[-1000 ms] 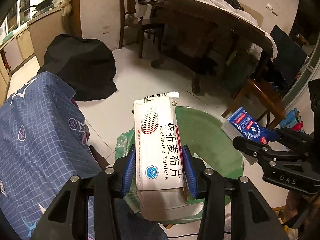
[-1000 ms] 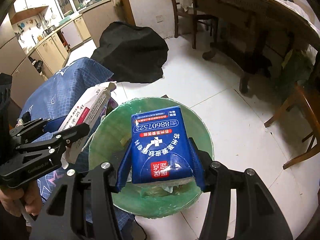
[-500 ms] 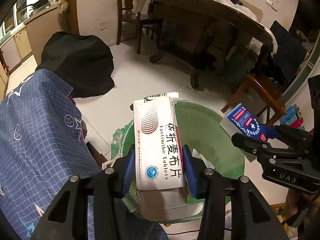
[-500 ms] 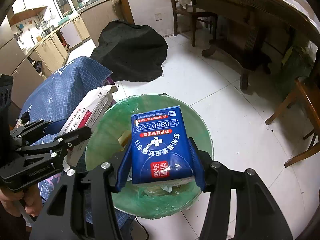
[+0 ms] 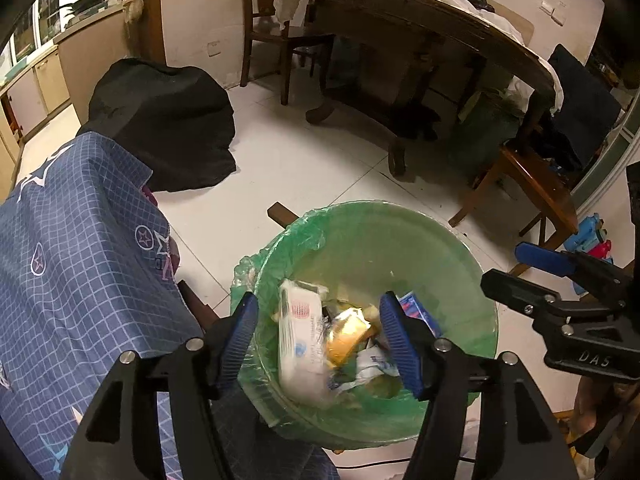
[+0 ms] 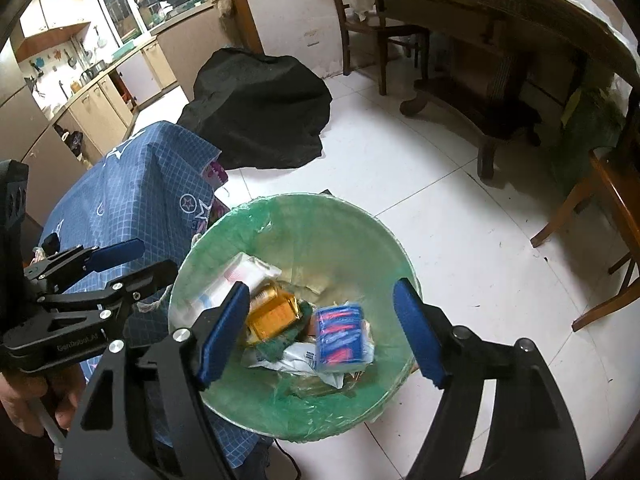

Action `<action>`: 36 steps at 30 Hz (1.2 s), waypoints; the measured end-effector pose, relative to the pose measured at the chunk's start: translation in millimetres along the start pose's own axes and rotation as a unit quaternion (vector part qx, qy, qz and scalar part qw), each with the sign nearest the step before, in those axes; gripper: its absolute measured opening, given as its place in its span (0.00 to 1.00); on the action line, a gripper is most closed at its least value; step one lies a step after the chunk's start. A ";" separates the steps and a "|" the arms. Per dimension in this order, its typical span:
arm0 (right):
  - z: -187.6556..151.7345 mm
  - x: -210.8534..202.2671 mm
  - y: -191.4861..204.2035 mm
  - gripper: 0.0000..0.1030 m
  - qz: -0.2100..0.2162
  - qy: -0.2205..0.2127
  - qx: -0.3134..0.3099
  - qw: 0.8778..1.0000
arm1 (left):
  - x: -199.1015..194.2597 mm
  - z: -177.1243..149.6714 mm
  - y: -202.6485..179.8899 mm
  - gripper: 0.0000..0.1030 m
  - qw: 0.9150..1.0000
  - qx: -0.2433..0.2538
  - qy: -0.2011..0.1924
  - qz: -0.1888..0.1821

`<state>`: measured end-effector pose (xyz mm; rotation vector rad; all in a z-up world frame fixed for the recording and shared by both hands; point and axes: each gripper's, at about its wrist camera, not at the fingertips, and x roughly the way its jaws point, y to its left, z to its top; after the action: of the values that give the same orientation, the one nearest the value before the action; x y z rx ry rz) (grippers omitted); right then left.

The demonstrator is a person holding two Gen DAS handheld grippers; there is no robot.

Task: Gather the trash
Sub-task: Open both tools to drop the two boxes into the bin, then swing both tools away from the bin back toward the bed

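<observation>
A bin lined with a green bag (image 5: 360,216) (image 6: 320,200) stands on the floor below both grippers. My left gripper (image 5: 320,332) hangs over it with its jaws opening and nothing pressed between the pads. The white tablet box (image 5: 300,344) lies blurred inside the bin among other trash. My right gripper (image 6: 322,328) is also over the bin, its jaws opening and free of the blue box (image 6: 340,338), which lies blurred in the bin beside a gold packet (image 6: 272,314). Each gripper shows in the other's view: the right gripper (image 5: 508,270) and the left gripper (image 6: 154,258).
A blue checked cloth (image 5: 72,264) covers furniture just left of the bin. A black covered heap (image 5: 160,120) sits on the white tiles behind it. A dark wooden table (image 5: 420,12) and a wooden stool (image 5: 532,184) stand at the back and right. A hand (image 6: 24,404) holds the left gripper.
Both grippers have spread their jaws. The white box has dropped out of the left one and the blue box out of the right one, and both are now inside the bin.
</observation>
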<state>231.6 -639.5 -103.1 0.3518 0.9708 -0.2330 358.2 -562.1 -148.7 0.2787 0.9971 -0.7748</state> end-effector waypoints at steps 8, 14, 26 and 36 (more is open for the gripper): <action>-3.7 1.6 1.2 0.69 0.003 0.001 0.000 1.000 | 0.6 -1.6 -1.0 0.62 1.000 0.001 0.002 0.000; -4.4 1.0 1.3 0.69 0.004 -0.001 -0.002 1.000 | -1.8 -1.5 -1.5 0.62 1.000 0.001 0.000 0.003; -37.9 -29.1 32.7 0.74 0.055 -0.056 -0.024 0.997 | -53.5 -52.5 49.5 0.62 0.999 0.015 -0.032 0.004; -75.5 -18.8 134.1 0.76 0.124 -0.042 -0.112 0.985 | -149.5 -157.6 236.2 0.64 0.986 -0.114 -0.069 0.103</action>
<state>210.3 -486.0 -101.2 0.2510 0.8514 0.0884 374.7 -241.8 -138.4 0.1260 0.9008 -0.4793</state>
